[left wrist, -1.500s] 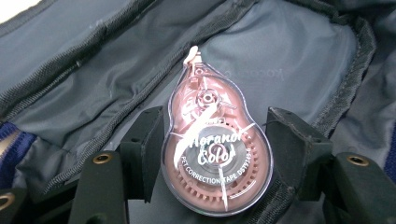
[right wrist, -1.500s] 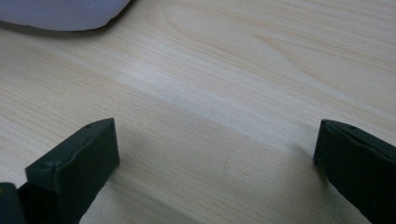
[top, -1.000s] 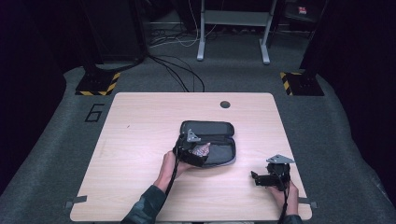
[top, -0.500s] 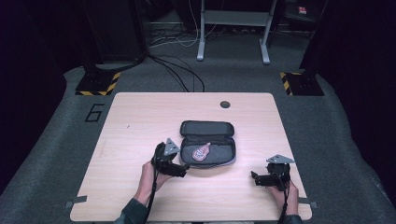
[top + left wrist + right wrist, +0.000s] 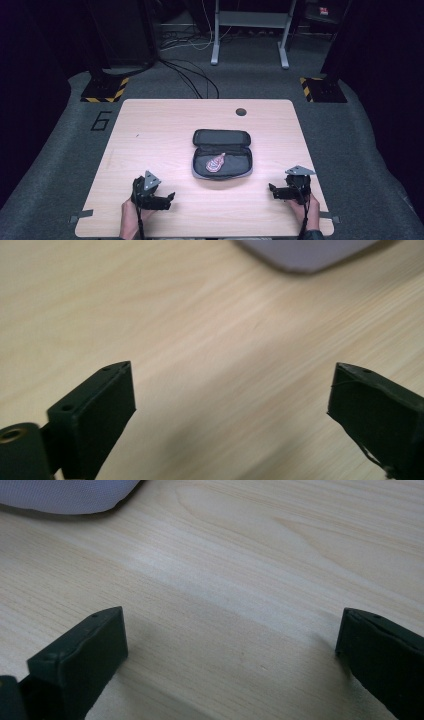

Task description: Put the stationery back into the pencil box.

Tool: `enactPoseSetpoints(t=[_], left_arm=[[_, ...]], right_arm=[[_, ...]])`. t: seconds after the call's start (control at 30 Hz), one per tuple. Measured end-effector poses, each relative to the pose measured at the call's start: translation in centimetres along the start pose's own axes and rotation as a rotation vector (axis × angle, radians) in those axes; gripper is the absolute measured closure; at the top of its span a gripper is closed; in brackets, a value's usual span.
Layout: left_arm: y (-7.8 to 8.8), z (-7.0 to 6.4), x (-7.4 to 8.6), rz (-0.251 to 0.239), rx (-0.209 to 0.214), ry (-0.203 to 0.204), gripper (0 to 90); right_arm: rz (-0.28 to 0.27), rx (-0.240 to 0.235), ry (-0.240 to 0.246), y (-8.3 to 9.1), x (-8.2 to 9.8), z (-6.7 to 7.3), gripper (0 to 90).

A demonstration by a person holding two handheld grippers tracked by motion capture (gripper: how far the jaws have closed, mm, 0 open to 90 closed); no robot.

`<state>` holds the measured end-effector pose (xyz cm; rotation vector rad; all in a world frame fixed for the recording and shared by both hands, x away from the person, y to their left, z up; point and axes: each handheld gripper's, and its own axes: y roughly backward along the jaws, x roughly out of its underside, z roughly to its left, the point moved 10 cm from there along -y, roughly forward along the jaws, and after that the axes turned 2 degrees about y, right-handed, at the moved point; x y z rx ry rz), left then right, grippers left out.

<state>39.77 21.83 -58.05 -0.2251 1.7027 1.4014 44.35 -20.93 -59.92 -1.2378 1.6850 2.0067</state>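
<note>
We see both tools, left tool [image 5: 167,196] and right tool [image 5: 272,190], spread and empty on the surface [image 5: 160,130], patch [image 5: 215,162] inside open case [image 5: 222,152]; likely only closing left.

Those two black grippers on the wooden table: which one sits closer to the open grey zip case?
The right gripper, by a little; the left gripper lies slightly farther from the open grey zip case.

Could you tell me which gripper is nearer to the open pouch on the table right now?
Roughly equal, perhaps the right. The left gripper sits off the open pouch's front-left, the right gripper off its front-right. Both are open, near the table's front edge, apart from the pouch.
</note>
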Motion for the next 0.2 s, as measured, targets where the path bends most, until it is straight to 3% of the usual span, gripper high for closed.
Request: enactPoseSetpoints(t=[0.03,0.1,0.2], left_arm=[[0.0,0.2,0.7,0.008,0.000,0.032,2.6],[-0.1,0.7,1.3,-0.005,-0.018,0.054,1.8],[-0.1,1.2,2.2,0.018,-0.038,0.070,0.2]], right_arm=[[0.003,-0.002,-0.003,0.0,0.0,0.0,0.0],[0.007,-0.002,-0.002,0.0,0.0,0.0,0.0],[0.003,-0.002,-0.001,0.0,0.0,0.0,0.0]])
